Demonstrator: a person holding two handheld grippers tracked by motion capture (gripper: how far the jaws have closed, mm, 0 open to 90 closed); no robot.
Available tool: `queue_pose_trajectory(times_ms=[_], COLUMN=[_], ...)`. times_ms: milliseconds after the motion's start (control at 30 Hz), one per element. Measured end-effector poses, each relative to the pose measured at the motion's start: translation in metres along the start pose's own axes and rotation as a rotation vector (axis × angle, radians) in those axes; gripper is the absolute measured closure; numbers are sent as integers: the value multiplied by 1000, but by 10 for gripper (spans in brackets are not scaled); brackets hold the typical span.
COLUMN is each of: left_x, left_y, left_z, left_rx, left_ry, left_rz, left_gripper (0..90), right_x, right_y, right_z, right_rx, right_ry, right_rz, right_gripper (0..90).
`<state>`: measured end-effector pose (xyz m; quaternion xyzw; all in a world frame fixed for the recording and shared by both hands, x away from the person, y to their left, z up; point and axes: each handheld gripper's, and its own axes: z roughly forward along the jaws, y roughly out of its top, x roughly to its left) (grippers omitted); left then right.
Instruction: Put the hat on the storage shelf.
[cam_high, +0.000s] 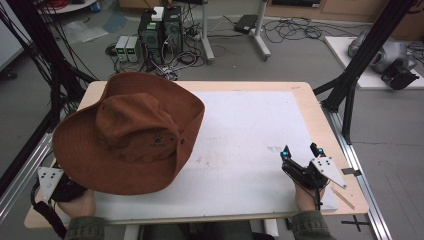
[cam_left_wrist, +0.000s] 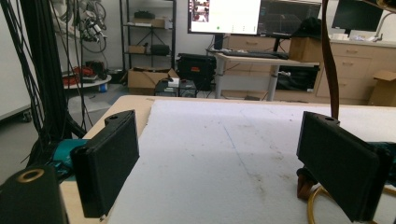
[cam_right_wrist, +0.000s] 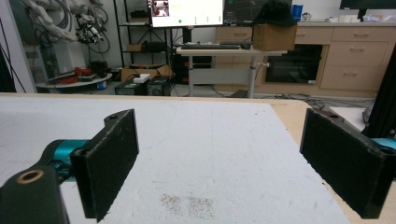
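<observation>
Left claw (cam_left_wrist: 219, 163): jaws stand wide apart with nothing between them but bare white sheet; in the high view the left claw sits at the near left corner of the tabletop, mostly hidden under the hat's brim, with its grey plate (cam_high: 49, 181) and the person's left hand (cam_high: 77, 202) showing.
Right claw (cam_high: 302, 151): jaws spread wide, holding nothing; it rests low over the near right part of the white sheet, pointing away from the person, with the right hand (cam_high: 307, 196) gripping it from behind and its grey plate (cam_high: 327, 170) on top.
Hat (cam_high: 127, 132): brown, wide-brimmed, crown up, lying on the left half of the tabletop; its near brim overhangs the left claw, and its far brim reaches toward the back edge. A small dark emblem shows on the crown's near side. In the left gripper view a brown strap (cam_left_wrist: 330, 65) hangs down just beside the right-hand jaw, and a brown bead and a yellowish cord (cam_left_wrist: 317, 198) lie under that jaw; whether jaw and strap touch cannot be told.
White sheet (cam_high: 250, 130): covers most of the tabletop, with faint grey smudges near its middle and a speckled patch in front of the right claw.
Tabletop (cam_high: 310, 107): pale wood, showing as a border around the sheet.
Hat and right claw: well apart, with open sheet between them.
Beyond the tabletop: grey floor with computer boxes (cam_high: 160, 32) and loose cables; desks, a monitor (cam_right_wrist: 187, 11) and drawers farther back.
</observation>
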<state>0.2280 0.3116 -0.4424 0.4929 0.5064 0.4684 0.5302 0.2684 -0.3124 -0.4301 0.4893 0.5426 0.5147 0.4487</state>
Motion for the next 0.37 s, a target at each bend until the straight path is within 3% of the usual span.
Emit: queue_pose_trajectory(times_ms=[367], left_x=[3], left_y=[-1], left_z=[1], left_rx=[5], left_ry=[3], left_rz=[-8], left_gripper=[132], right_x=[-2], right_y=[-1], right_z=[2], right_rx=[3], right_ry=[8], right_rz=[19], right_gripper=[109])
